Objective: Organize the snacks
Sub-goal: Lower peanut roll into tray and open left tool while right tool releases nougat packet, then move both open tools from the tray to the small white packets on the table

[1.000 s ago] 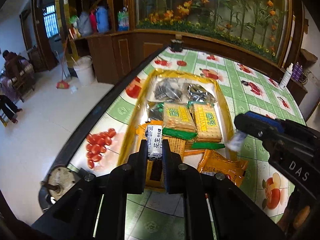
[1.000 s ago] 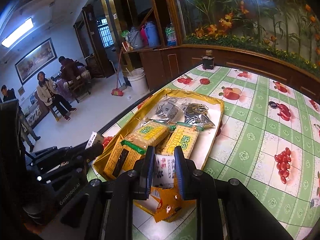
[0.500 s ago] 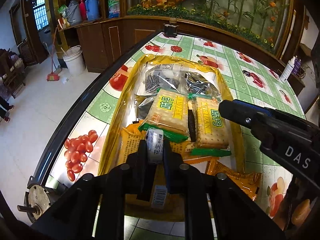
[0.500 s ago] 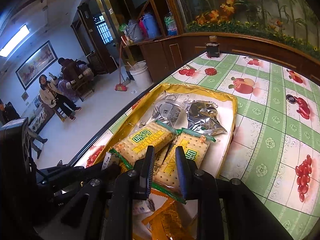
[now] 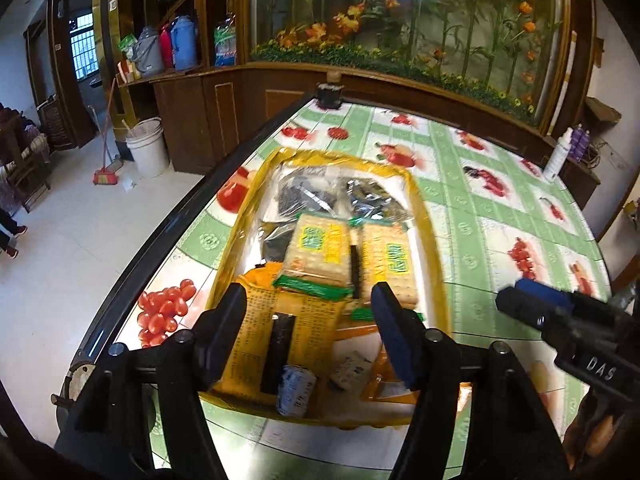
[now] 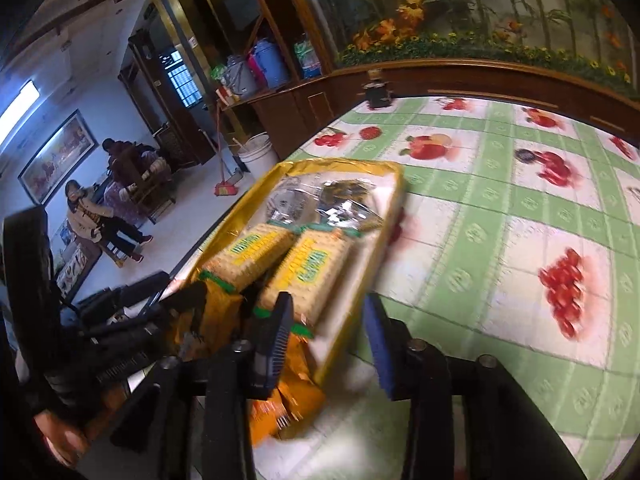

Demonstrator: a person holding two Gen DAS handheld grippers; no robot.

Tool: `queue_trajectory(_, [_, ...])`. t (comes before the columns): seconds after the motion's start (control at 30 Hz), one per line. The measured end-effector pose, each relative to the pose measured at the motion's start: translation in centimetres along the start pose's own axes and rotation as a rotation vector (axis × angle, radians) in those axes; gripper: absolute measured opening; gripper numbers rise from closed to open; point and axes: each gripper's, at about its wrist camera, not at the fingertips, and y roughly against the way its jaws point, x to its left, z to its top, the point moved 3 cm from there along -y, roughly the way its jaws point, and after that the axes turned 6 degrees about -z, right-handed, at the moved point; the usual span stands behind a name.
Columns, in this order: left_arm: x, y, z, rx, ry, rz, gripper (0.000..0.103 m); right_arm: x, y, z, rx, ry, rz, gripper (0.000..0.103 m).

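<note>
Yellow tray, green-checked fruit-print tablecloth

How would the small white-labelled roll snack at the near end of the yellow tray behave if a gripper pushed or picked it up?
The roll snack looks cylindrical and lies on its side, so a push would probably roll it. It is small, so likely light. Its wrapper looks glossy, so the pads might slip. It rests in the tray, whose raised rim should stop it.

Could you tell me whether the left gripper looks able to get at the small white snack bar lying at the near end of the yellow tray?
Probably yes. The left gripper hangs right above the small white snack bar, jaws opening with nothing between them, and nothing covers the bar in the yellow tray.
</note>
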Motion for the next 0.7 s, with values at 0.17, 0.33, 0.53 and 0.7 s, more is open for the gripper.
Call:
queue_trajectory(0.17, [-2.9, 1.2, -0.2, -0.017, -0.054, -0.067, 0.066, -3.7, 3.4, -2.9, -0.006, -0.064, -0.061, 0.05])
queue_trajectory(0.33, [-5.9, 1.4, -1.0, 0.0, -0.098, -0.124, 0.066, -7.4, 6.9, -6.3, -0.007, -0.129, -0.128, 0.06])
queue_trajectory(0.53, [-9.0, 1.7, -2.3, 0.035, -0.149, -0.203, 0.066, -11.0, 10.5, -10.9, 0.014, -0.194, -0.208, 0.063])
queue_trajectory(0.7, [-11.8, 2.0, -3.9, 0.067, -0.205, -0.268, 0.066, -13.1, 14.2, -14.5, 0.017, -0.245, -0.277, 0.063])
